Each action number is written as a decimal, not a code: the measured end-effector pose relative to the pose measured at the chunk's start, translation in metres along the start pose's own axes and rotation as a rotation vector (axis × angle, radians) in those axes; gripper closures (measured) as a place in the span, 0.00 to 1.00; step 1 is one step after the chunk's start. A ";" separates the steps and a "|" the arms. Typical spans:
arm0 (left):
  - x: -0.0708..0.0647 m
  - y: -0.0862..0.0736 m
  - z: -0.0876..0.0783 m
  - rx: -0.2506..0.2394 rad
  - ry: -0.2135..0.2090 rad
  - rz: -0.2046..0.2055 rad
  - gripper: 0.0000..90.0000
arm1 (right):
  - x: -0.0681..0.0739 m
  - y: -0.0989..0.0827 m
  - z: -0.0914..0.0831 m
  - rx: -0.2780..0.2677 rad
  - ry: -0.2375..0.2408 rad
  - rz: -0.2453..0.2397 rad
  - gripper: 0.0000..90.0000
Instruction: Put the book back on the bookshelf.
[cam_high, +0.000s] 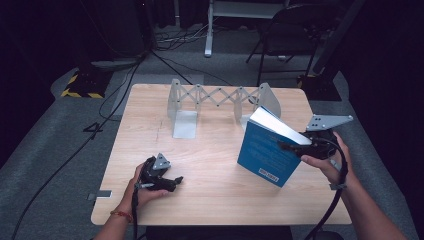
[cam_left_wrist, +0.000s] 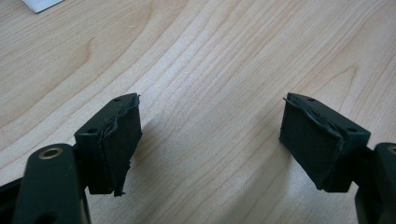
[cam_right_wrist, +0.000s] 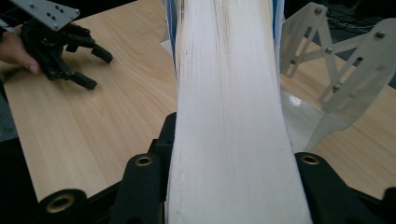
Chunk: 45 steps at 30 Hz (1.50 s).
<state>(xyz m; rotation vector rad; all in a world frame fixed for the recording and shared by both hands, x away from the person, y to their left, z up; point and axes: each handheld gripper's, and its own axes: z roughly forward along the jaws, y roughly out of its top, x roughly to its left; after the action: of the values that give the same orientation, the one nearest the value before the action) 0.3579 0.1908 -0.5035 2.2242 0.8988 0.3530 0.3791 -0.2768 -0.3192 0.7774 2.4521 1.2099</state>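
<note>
From above, the right gripper (cam_high: 295, 146) clamps a blue book (cam_high: 265, 150) by its page edge, holding it tilted above the right side of the tabletop (cam_high: 210, 200), just in front of the expanding metal book rack (cam_high: 220, 100). The left gripper (cam_high: 172, 182) rests low near the front left.

Left gripper view: jaws spread wide over bare wood, nothing between them.

Right gripper view: white pages (cam_right_wrist: 229, 116) fill the closed jaws, the rack (cam_right_wrist: 341, 60) just beside them.

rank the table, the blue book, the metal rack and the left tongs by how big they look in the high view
1. table
2. metal rack
3. blue book, nearly as large as the rack, so unsure
4. left tongs
</note>
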 end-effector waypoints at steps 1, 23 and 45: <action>0.000 0.000 0.000 -0.001 -0.003 0.001 0.23 | -0.002 -0.001 -0.001 -0.003 -0.009 0.002 0.68; 0.000 0.001 0.001 -0.001 -0.008 0.005 0.23 | -0.030 0.017 0.003 -0.016 -0.146 0.048 0.68; 0.000 0.001 0.001 -0.001 -0.010 0.005 0.23 | -0.054 0.068 0.031 -0.041 -0.230 0.075 0.68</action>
<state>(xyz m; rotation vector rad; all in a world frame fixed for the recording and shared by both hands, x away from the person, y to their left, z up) 0.3593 0.1899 -0.5036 2.2261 0.8881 0.3442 0.4604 -0.2550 -0.2820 0.9483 2.2242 1.1245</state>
